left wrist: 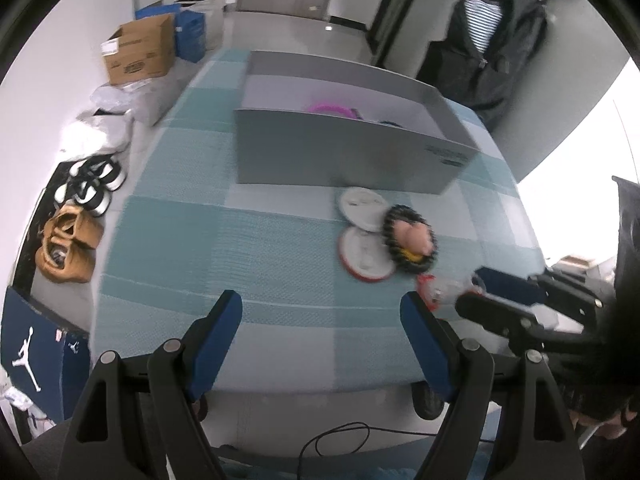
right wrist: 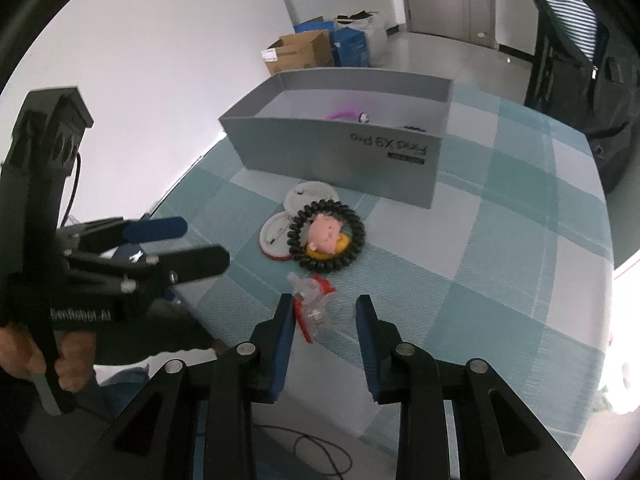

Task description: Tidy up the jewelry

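My right gripper point(right wrist: 322, 305) is shut on a clear plastic piece with red parts point(right wrist: 310, 294), low over the checked cloth near the table's front edge. The left wrist view shows that gripper point(left wrist: 470, 290) at the right, with the piece point(left wrist: 434, 292) at its tips. My left gripper point(left wrist: 322, 308) stands open over bare cloth to the left, holding nothing. Just beyond lie a black coil hair tie point(right wrist: 297, 236) around a pink doll head point(right wrist: 326, 232), and two white round badges point(right wrist: 308, 196). A grey open box point(right wrist: 340, 156) behind them holds a pink ring point(right wrist: 341, 115).
The table point(left wrist: 180, 240) carries a teal checked cloth. On the floor to the left are shoes point(left wrist: 90, 184), cardboard boxes point(left wrist: 140, 54) and bags. A dark jacket point(left wrist: 484, 52) hangs at the back right. A black cable point(left wrist: 340, 434) trails below the table's front edge.
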The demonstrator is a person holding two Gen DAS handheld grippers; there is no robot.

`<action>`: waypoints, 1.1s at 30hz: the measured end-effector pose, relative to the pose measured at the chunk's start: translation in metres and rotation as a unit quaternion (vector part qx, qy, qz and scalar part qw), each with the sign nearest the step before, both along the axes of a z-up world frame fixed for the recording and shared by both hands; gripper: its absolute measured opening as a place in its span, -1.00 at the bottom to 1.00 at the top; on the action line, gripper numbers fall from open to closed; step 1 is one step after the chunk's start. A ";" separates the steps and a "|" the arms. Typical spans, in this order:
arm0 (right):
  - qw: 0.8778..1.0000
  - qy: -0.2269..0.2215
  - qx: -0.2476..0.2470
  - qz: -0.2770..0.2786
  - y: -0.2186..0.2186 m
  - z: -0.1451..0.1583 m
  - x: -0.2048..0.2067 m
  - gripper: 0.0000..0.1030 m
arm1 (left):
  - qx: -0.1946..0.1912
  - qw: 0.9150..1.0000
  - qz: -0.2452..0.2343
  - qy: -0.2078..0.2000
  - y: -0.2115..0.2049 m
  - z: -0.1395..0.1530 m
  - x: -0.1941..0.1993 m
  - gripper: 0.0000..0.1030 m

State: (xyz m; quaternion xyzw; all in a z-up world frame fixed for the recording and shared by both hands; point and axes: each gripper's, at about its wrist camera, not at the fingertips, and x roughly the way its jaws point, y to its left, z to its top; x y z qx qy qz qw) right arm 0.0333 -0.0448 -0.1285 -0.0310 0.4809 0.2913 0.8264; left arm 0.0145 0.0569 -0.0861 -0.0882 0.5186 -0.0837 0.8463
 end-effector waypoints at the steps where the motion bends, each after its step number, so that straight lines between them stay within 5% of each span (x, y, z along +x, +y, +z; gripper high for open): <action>1: 1.000 0.000 0.001 -0.006 -0.004 0.002 0.001 -0.43 | -0.002 1.000 -0.013 -0.002 -0.006 0.001 -0.001 0.51; 9: 0.996 0.032 0.021 -0.081 -0.047 0.005 0.015 -0.43 | 0.010 0.997 -0.077 -0.003 -0.042 0.002 -0.006 0.51; 20: 0.991 0.031 0.049 -0.122 -0.076 0.009 0.016 -0.43 | 0.043 0.996 -0.081 0.010 -0.075 -0.004 0.004 0.46; 29: 0.989 0.034 0.063 -0.130 -0.085 0.011 0.015 -0.43 | 0.078 0.993 -0.082 0.018 -0.084 -0.007 0.005 -0.34; 31: 0.989 0.033 0.063 -0.128 -0.084 0.011 0.015 -0.43 | 0.083 0.993 -0.084 0.021 -0.085 -0.006 0.004 -0.74; 33: 0.989 0.033 0.065 -0.126 -0.084 0.011 0.015 -0.43 | 0.077 0.993 -0.087 0.027 -0.085 -0.006 0.006 -0.73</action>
